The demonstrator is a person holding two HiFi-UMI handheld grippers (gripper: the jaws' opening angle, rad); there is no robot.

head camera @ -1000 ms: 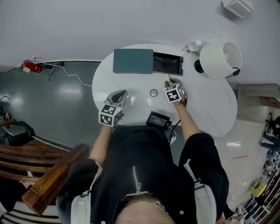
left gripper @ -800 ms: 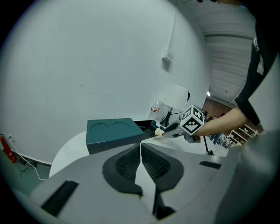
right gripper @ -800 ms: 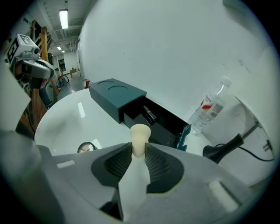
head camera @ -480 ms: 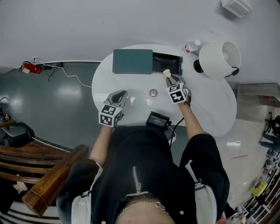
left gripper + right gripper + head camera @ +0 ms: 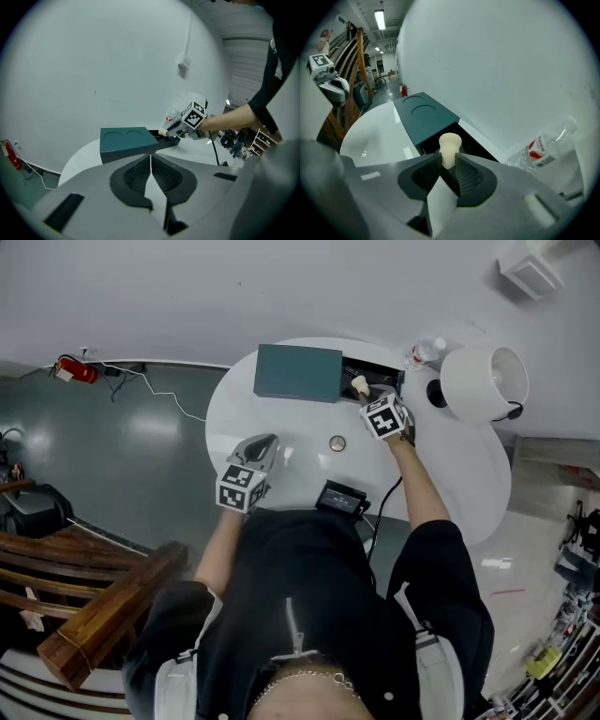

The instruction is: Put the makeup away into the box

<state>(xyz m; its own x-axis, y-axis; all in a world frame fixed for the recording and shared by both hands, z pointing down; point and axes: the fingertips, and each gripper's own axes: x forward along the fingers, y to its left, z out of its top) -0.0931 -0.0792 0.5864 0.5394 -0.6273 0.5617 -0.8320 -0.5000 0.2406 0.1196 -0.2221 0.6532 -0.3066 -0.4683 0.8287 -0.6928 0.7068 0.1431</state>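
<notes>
In the head view a person leans over a round white table [image 5: 441,465]; the box [image 5: 298,372] sits at the table's far edge, its teal lid to the left and its dark open compartment to the right; the right gripper [image 5: 367,395] hangs over that open part with a cream makeup piece [image 5: 357,384] pinched at its tip; the left gripper [image 5: 262,446] is well apart, over the near left of the table; a small round thing [image 5: 337,442] lies on the table between the two grippers, a black device [image 5: 339,496] sits at the near edge, and a white lamp [image 5: 483,382] and a plastic bottle [image 5: 424,352] stand to the right of the box. In the left gripper view its jaws meet with nothing between them; beyond them the teal box [image 5: 126,143] shows, and the right gripper [image 5: 174,130] holds the cream piece [image 5: 162,132] over the box's open end. In the right gripper view both pads press on the stem of the makeup piece [image 5: 450,147], whose rounded head juts out past the jaws; straight beyond it lies the dark compartment of the box [image 5: 424,117], and the bottle [image 5: 539,150] lies to the right.
</notes>
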